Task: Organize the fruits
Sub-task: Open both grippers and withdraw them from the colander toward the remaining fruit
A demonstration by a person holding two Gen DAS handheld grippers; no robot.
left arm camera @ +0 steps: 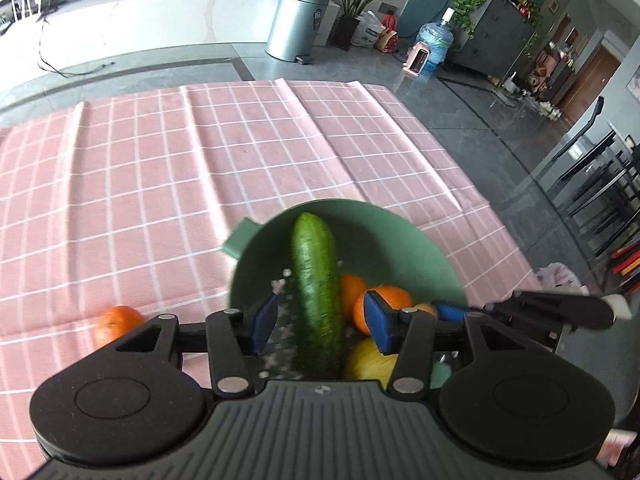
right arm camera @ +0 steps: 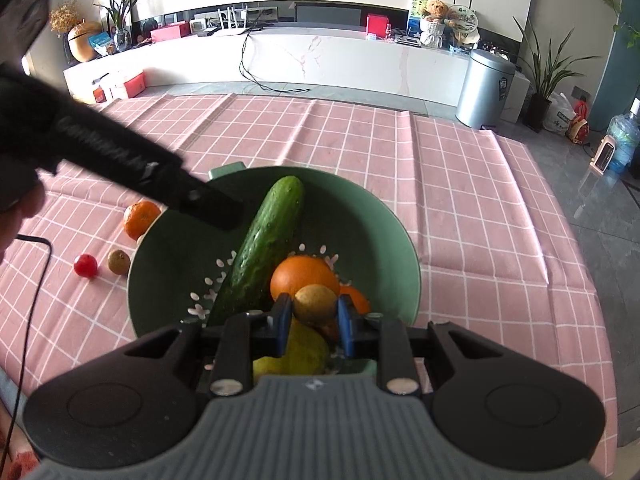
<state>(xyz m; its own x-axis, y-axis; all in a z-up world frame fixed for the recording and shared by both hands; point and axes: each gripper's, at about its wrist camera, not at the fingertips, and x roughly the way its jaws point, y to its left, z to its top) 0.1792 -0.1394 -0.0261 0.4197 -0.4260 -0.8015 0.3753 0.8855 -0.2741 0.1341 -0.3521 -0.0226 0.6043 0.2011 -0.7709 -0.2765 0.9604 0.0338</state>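
Observation:
A green bowl point(left arm camera: 400, 240) point(right arm camera: 360, 216) stands on the pink checked cloth. In it lie a long cucumber point(left arm camera: 316, 280) point(right arm camera: 268, 240), two oranges point(right arm camera: 304, 276) and a yellow fruit point(right arm camera: 300, 352). My left gripper point(left arm camera: 322, 314) hangs over the bowl, open. The cucumber lies between its blue pads point(left arm camera: 264, 328), with a gap on each side. My right gripper point(right arm camera: 315, 306) is shut on a small brown kiwi point(right arm camera: 316, 302), held just above the oranges. Its tip shows at the right of the left wrist view.
Left of the bowl, a mandarin point(right arm camera: 142, 218) point(left arm camera: 116, 324), a second kiwi point(right arm camera: 119, 262) and a small red fruit point(right arm camera: 85, 265) lie on the cloth point(right arm camera: 460, 200). The table ends at the right above grey floor. A silver bin point(right arm camera: 484, 88) stands beyond the far edge.

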